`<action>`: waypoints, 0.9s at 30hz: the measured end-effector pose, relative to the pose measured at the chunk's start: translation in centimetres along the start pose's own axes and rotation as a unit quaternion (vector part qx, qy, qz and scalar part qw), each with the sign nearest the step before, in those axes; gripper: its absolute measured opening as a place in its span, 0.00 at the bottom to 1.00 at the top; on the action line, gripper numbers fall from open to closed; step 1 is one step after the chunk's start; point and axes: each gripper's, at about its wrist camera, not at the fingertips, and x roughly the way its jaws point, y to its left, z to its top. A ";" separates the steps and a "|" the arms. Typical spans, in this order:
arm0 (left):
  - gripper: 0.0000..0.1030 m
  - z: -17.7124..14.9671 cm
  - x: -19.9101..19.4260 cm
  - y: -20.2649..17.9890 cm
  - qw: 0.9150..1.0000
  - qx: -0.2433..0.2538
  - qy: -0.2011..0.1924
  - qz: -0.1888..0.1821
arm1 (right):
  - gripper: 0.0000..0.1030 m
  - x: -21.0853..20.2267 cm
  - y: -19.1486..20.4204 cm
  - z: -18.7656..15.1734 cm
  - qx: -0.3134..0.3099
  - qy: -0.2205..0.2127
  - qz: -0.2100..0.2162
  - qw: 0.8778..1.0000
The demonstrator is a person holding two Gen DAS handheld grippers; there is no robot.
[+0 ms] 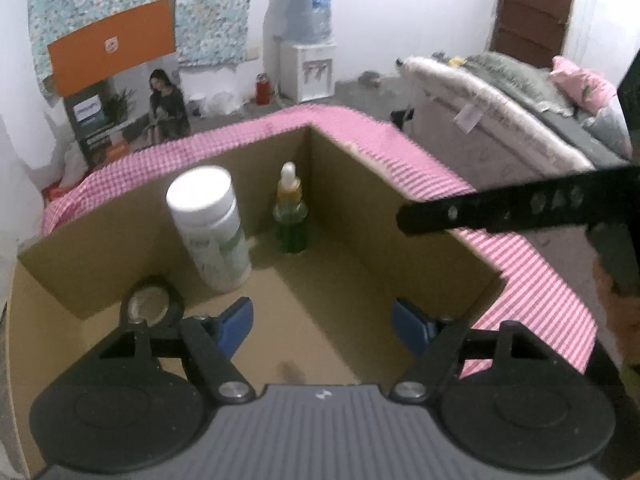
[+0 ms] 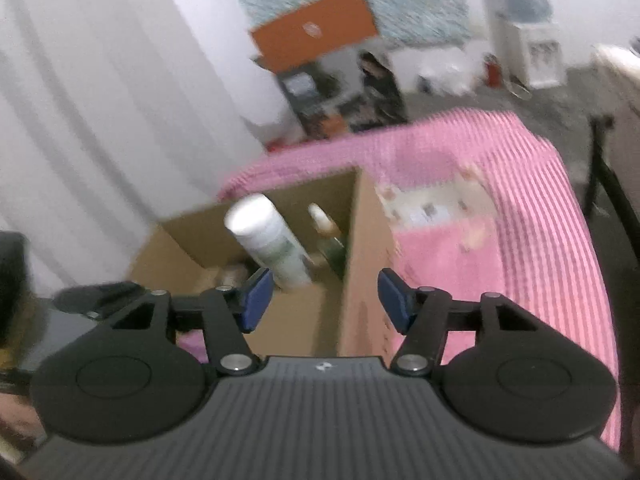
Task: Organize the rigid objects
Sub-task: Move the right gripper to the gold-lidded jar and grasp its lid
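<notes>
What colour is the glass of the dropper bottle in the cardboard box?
Green, with a yellowish collar and pale bulb. The dropper bottle shows best in the left wrist view.

One cardboard box (image 1: 400,208), one white bottle (image 1: 212,224), one dropper bottle (image 1: 291,216)

White-capped bottle (image 1: 210,224) upright in open cardboard box (image 1: 100,248), green dropper bottle (image 1: 291,216) upright in far corner, apart, small round item (image 1: 149,305) beside bottle, unclear.
</notes>
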 end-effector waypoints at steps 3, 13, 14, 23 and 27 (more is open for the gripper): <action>0.75 -0.7 0.2 0.2 1.000 -0.014 0.008 -0.007 | 0.56 1.6 -0.6 -1.8 0.027 0.024 -0.009 0.999; 0.72 -2.3 -1.0 1.1 0.998 -0.064 0.015 -0.025 | 0.58 3.2 0.6 -5.1 0.033 0.057 -0.014 0.998; 0.72 -2.4 -1.1 1.2 0.997 -0.067 0.015 -0.026 | 0.58 3.1 0.7 -5.3 0.034 0.057 -0.014 0.998; 0.72 -3.5 -2.6 1.9 0.996 -0.078 -0.005 -0.030 | 0.60 1.7 1.1 -6.6 0.040 0.052 -0.009 0.998; 0.74 -3.7 -5.4 1.9 0.996 -0.073 -0.051 -0.023 | 0.60 0.1 1.2 -6.0 0.037 0.023 -0.014 0.999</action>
